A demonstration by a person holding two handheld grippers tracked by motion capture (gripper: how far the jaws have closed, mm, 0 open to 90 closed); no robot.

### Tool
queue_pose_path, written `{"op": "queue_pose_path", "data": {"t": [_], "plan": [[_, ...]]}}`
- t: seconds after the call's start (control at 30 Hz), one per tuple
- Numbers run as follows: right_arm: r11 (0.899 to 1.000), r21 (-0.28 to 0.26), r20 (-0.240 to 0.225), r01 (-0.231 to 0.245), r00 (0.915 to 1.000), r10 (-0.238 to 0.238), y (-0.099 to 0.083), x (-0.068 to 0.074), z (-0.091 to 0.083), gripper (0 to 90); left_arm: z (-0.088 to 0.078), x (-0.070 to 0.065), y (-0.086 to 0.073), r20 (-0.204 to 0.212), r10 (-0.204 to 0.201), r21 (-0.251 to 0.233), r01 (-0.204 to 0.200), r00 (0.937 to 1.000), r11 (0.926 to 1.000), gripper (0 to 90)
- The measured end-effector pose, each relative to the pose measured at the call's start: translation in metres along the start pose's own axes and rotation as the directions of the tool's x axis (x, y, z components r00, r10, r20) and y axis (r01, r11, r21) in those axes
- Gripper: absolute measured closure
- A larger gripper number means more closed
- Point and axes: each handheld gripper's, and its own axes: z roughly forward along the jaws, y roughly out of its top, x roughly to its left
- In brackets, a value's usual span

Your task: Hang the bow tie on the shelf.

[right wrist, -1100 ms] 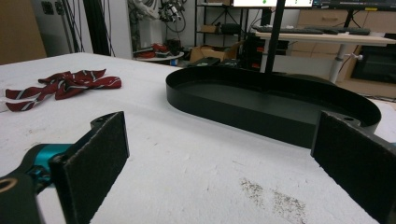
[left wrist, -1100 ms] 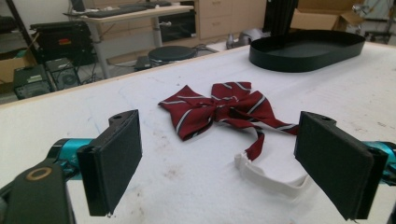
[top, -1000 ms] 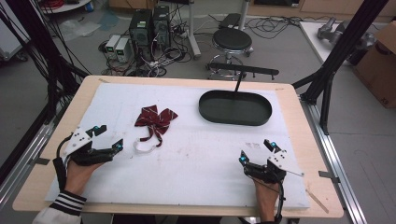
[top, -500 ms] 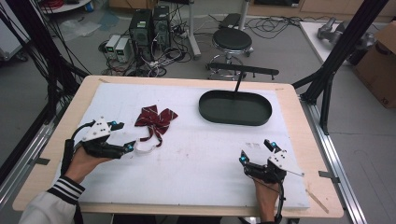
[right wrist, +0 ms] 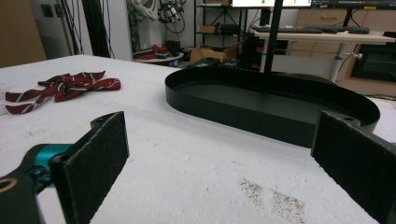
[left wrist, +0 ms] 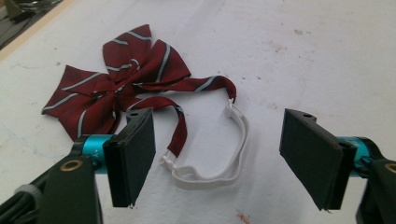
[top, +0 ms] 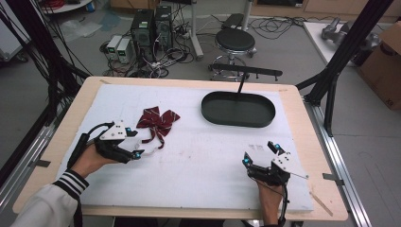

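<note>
Just beyond left tool [top: 137,150]: bow tie [top: 158,120]

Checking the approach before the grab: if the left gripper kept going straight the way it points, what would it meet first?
Probably the white strap of the red bow tie, lying just ahead of the left gripper; its jaws have been closing, nothing between them yet.

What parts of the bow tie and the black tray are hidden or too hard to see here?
- Bow tie: in the left gripper view, the left fingers cover part of its lower tail and the strap end.
- Bow tie in the right gripper view: cut off by the left edge.
- Tray: in the right gripper view, its right end is behind the right fingers.
- Tray floor in the high view: too dark to show detail.
</note>
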Motion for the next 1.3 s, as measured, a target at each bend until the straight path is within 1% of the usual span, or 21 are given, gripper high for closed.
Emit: {"op": "queue_pose_path", "data": {"t": [0.1, 0.17, 0.2, 0.23, 0.3, 0.37, 0.4, 0.43, 0.53, 0.57, 0.63, 0.7, 0.8, 0.83, 0.87, 0.93, 0.97, 1.0, 1.13, 1.2, 1.3], "plan": [[1.000, 0.001, -0.001, 0.000, 1.0000, 0.000, 0.000, 0.000, 0.000, 3.1, 0.005, -0.001, 0.001, 0.025, 0.017, 0.030, -0.017, 0.9995, 0.9994, 29.0], [1.000, 0.000, -0.001, 0.000, 1.0000, 0.000, 0.000, 0.000, 0.000, 3.1, 0.008, -0.002, 0.001, 0.034, 0.027, 0.054, -0.028, 0.9991, 0.9981, 31.2], [1.000, 0.000, -0.002, -0.001, 1.0000, 0.001, 0.000, 0.000, 0.000, 3.1, 0.010, -0.002, 0.000, 0.042, 0.025, 0.058, -0.027, 0.9988, 0.9979, 31.2], [1.000, 0.000, -0.001, 0.000, 1.0000, 0.000, 0.000, 0.000, 0.000, 3.1, 0.011, -0.002, 0.000, 0.046, 0.024, 0.062, -0.027, 0.9986, 0.9977, 34.5], [1.000, -0.001, 0.001, 0.001, 1.0000, -0.001, 0.000, 0.000, 0.000, 3.1, 0.014, -0.001, 0.001, 0.057, 0.031, 0.080, -0.035, 0.9979, 0.9962, 35.6], [1.000, -0.002, 0.001, 0.001, 1.0000, -0.001, 0.000, 0.000, 0.000, 3.1, 0.016, -0.002, 0.001, 0.050, 0.055, 0.098, -0.060, 0.9972, 0.9934, 38.6], [1.000, -0.002, -0.001, 0.000, 1.0000, 0.000, 0.000, 0.000, 0.000, 3.1, 0.017, -0.002, 0.002, 0.053, 0.059, 0.106, -0.064, 0.9968, 0.9923, 40.0], [1.000, -0.002, 0.000, -0.002, 1.0000, 0.002, 0.000, 0.000, 0.000, 3.1, 0.019, -0.002, 0.002, 0.053, 0.061, 0.110, -0.066, 0.9968, 0.9917, 43.4], [1.000, -0.002, 0.000, -0.002, 1.0000, 0.002, 0.000, 0.000, 0.000, 3.1, 0.022, -0.002, 0.002, 0.061, 0.078, 0.147, -0.086, 0.9951, 0.9853, 45.9], [1.000, 0.001, 0.000, -0.006, 1.0000, 0.006, 0.000, 0.000, -0.001, 3.1, 0.023, -0.003, 0.002, 0.064, 0.077, 0.155, -0.086, 0.9950, 0.9842, 47.8], [1.000, 0.001, 0.000, -0.007, 1.0000, 0.007, 0.000, 0.000, -0.001, 3.1, 0.026, -0.003, 0.002, 0.069, 0.079, 0.168, -0.090, 0.9945, 0.9816, 48.3], [1.000, 0.001, 0.000, -0.007, 1.0000, 0.007, 0.000, 0.000, -0.001, 3.1, 0.027, -0.003, 0.002, 0.070, 0.088, 0.192, -0.100, 0.9936, 0.9762, 49.4], [1.000, 0.001, -0.001, -0.009, 1.0000, 0.009, 0.000, 0.000, -0.001, 3.1, 0.030, -0.003, 0.004, 0.065, 0.072, 0.226, -0.085, 0.9953, 0.9703, 51.3], [1.000, -0.004, -0.001, -0.006, 1.0000, 0.006, 0.000, -0.001, 0.000, 3.1, 0.031, -0.003, 0.004, 0.064, 0.058, 0.230, -0.072, 0.9962, 0.9705, 51.8], [1.000, -0.004, -0.001, -0.006, 1.0000, 0.006, 0.000, -0.001, 0.000, 3.1, 0.031, -0.002, 0.005, 0.071, 0.058, 0.240, -0.074, 0.9958, 0.9681, 51.8], [1.000, -0.004, -0.001, -0.009, 1.0000, 0.009, 0.000, -0.001, -0.001, 3.1, 0.032, -0.003, 0.006, 0.077, 0.048, 0.243, -0.066, 0.9959, 0.9677, 53.6], [1.000, -0.004, -0.001, -0.009, 1.0000, 0.009, 0.000, -0.001, -0.001, 3.1, 0.032, -0.002, 0.006, 0.081, 0.064, 0.255, -0.083, 0.9946, 0.9635, 53.8], [1.000, -0.004, -0.001, -0.010, 1.0000, 0.010, 0.000, -0.001, -0.001, 3.1, 0.032, -0.002, 0.007, 0.089, 0.072, 0.262, -0.093, 0.9934, 0.9605, 53.8], [1.000, -0.006, 0.001, -0.009, 1.0000, 0.009, 0.000, -0.001, 0.000, 3.1, 0.033, -0.002, 0.008, 0.095, 0.079, 0.272, -0.102, 0.9923, 0.9570, 55.2], [1.000, -0.006, 0.001, -0.009, 1.0000, 0.009, 0.000, -0.001, 0.000, 3.1, 0.034, -0.003, 0.008, 0.103, 0.085, 0.282, -0.111, 0.9911, 0.9530, 55.7], [1.000, -0.005, 0.001, -0.009, 1.0000, 0.009, 0.000, -0.001, -0.001, 3.1, 0.037, -0.003, 0.009, 0.118, 0.093, 0.282, -0.123, 0.9887, 0.9515, 55.9]]}}
